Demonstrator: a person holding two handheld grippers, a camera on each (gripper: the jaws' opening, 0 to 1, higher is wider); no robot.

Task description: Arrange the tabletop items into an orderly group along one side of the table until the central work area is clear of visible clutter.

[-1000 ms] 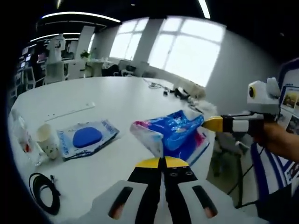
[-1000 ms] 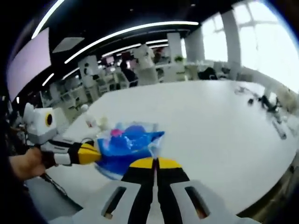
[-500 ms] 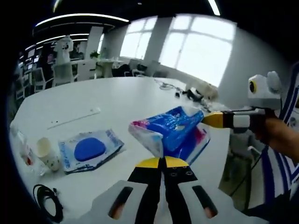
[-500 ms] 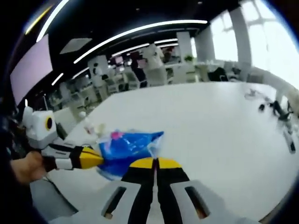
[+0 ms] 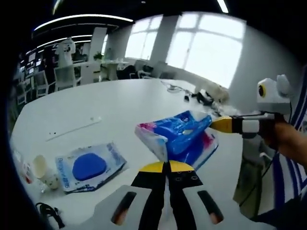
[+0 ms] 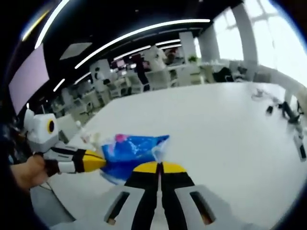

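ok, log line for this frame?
left hand-held gripper: shut on blue packet | right hand-held gripper: shut on blue packet, opposite corner | packet above white table

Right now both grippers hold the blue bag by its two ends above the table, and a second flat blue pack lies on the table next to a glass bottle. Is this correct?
Not quite. The left gripper and the right gripper do hold the blue bag by its two ends above the table, but the flat blue pack lies next to a paper cup, not a glass bottle, as the left gripper view shows.

right tool (image 6: 159,167): jaws closed on blue packet (image 6: 130,149) | left tool (image 6: 102,163): grips packet's other end | packet above white counter (image 6: 225,124)
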